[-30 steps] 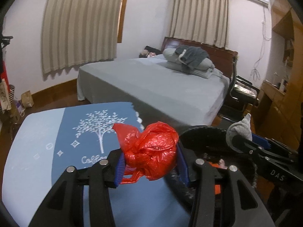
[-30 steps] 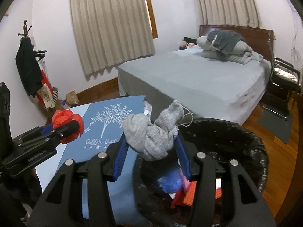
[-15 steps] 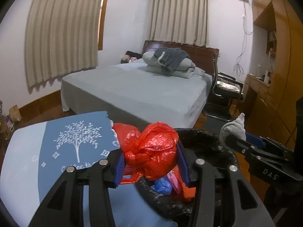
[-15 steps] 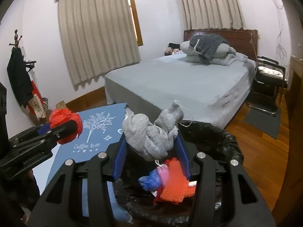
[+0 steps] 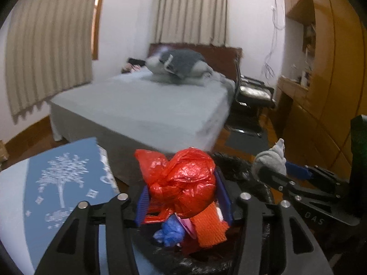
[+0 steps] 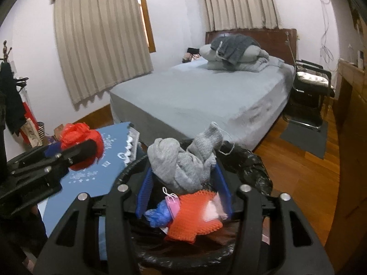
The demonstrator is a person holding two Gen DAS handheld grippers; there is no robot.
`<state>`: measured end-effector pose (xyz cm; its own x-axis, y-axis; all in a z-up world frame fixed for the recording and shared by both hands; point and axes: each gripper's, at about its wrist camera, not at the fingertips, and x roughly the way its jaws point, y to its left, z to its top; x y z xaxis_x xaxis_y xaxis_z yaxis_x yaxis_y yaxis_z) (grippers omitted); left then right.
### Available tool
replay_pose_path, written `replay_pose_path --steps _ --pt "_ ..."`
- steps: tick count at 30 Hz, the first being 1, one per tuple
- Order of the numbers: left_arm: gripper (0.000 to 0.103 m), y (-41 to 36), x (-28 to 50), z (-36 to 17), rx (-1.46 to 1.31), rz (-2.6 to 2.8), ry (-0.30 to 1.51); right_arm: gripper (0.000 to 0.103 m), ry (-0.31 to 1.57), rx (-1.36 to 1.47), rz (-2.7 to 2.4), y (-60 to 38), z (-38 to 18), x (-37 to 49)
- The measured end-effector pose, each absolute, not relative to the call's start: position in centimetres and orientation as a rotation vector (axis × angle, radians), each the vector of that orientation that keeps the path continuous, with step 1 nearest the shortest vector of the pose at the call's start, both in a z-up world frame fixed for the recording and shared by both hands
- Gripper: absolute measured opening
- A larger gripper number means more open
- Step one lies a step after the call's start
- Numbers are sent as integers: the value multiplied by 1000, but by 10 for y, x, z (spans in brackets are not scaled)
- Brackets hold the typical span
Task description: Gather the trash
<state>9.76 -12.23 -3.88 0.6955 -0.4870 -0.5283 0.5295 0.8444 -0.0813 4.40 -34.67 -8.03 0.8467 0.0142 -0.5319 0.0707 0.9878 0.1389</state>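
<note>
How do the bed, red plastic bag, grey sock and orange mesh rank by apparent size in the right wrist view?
1. bed
2. grey sock, inflated by nearness to the camera
3. orange mesh
4. red plastic bag, partly hidden; close to the mesh, unsure.

a bedroom in a home. a wide bed [image 6: 201,96] with a grey sheet fills the middle, folded bedding and pillows [image 6: 236,55] stacked at its dark wooden headboard [image 6: 270,39]. beige pleated curtains [image 6: 101,45] hang over the windows on white walls. a chair [image 6: 309,84] stands beside the bed on a wooden floor [image 6: 296,165], wooden cabinets [image 5: 325,68] line one side, and clothes [image 6: 9,100] hang on a rack in the corner.
</note>
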Motion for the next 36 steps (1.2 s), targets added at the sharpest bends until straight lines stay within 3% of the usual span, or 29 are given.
replay_pose_path --steps 2,3,11,14,36 --pt "80 -132 107 -48 78 -594 592 64 577 154 -47 -353 -87 50" --pt "83 -136 111 -51 76 -607 602 65 583 157 -57 -357 -90 52" --pt "93 -125 124 -54 63 -574 616 88 571 171 -118 -374 -93 54" --pt "97 -110 126 -49 53 -530 616 93 579 189 -120 -377 -92 55" --pt "97 -40 60 -16 83 -358 583 96 584 127 22 -312 -42 23"
